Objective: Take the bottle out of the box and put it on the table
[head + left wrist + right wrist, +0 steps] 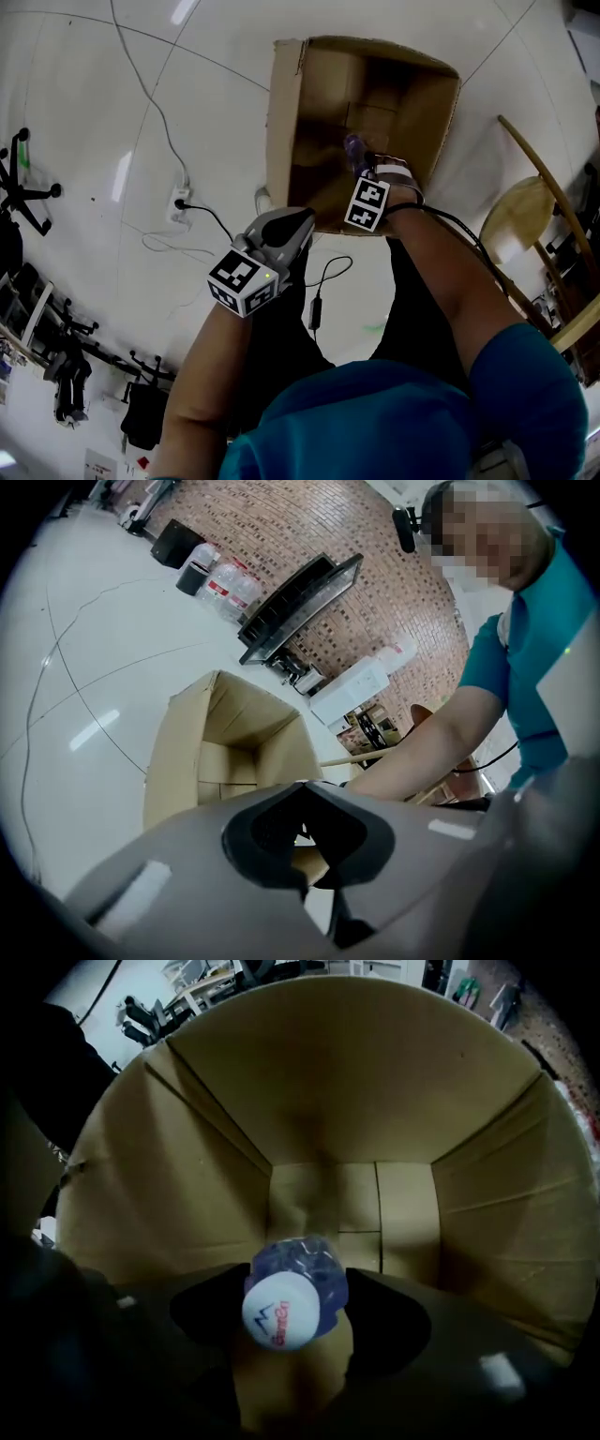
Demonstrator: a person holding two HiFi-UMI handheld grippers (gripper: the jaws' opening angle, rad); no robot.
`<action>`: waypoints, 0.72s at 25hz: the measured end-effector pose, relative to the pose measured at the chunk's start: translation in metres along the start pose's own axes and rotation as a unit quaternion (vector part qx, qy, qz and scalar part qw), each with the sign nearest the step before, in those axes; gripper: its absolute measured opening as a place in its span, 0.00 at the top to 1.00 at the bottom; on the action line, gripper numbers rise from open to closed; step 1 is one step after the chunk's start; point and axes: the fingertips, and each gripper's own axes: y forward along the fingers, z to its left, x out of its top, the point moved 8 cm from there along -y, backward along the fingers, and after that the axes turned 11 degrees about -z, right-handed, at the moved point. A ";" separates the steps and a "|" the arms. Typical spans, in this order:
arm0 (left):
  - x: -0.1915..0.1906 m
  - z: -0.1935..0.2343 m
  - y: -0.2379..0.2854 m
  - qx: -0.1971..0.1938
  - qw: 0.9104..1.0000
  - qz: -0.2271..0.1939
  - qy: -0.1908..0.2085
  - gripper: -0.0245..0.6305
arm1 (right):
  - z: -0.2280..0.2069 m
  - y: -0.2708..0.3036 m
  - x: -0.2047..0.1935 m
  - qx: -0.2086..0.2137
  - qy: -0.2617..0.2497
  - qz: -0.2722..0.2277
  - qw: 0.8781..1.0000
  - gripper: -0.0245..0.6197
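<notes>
- While only one cardboard box (284,122) stands open on the white floor (84,112), it holds a single bottle (286,1309), and two grippers are at work around it, each carrying one marker cube.
- That bottle stands upright inside the box, white cap upward, near the wall at 6 o'clock in the right gripper view.
- Only the right gripper view shows the cap, the bluish crinkled body and the box's bare inner walls. In the head view the bottle is just a purple glimpse at the box's middle.
- Only the head view shows both bare forearms, the teal sleeves and a wooden chair (525,211) at 3 o'clock.
- Only the left gripper view shows the box from outside, with a brick wall (375,602) behind it at 12 o'clock.
- Reaching steeply down into the box, the right gripper (295,1283) has its jaws apart. One is at the bottle's 9 o'clock and one at its 3 o'clock, and no clear squeeze shows.
- Outside the box, near its 7 o'clock corner in the head view, the left gripper (302,785) tilts gently downward, jaw tips together, nothing between them.
</notes>
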 end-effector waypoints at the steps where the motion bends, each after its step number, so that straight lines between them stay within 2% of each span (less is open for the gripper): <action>1: -0.001 0.003 -0.001 0.000 1.000 0.000 0.000 0.96 | 0.000 0.004 0.000 -0.004 -0.001 0.003 1.000 0.46; 5: -0.003 0.009 -0.007 0.009 1.000 -0.010 -0.008 0.96 | 0.005 0.011 0.001 0.004 -0.014 0.010 1.000 0.45; 12: -0.003 0.010 -0.006 -0.003 1.000 -0.009 0.003 0.96 | -0.005 0.007 0.004 0.028 -0.011 0.003 1.000 0.47; 18: 0.021 -0.024 -0.014 -0.005 1.000 -0.019 0.015 0.96 | -0.003 -0.050 0.024 0.044 -0.004 -0.012 0.999 0.47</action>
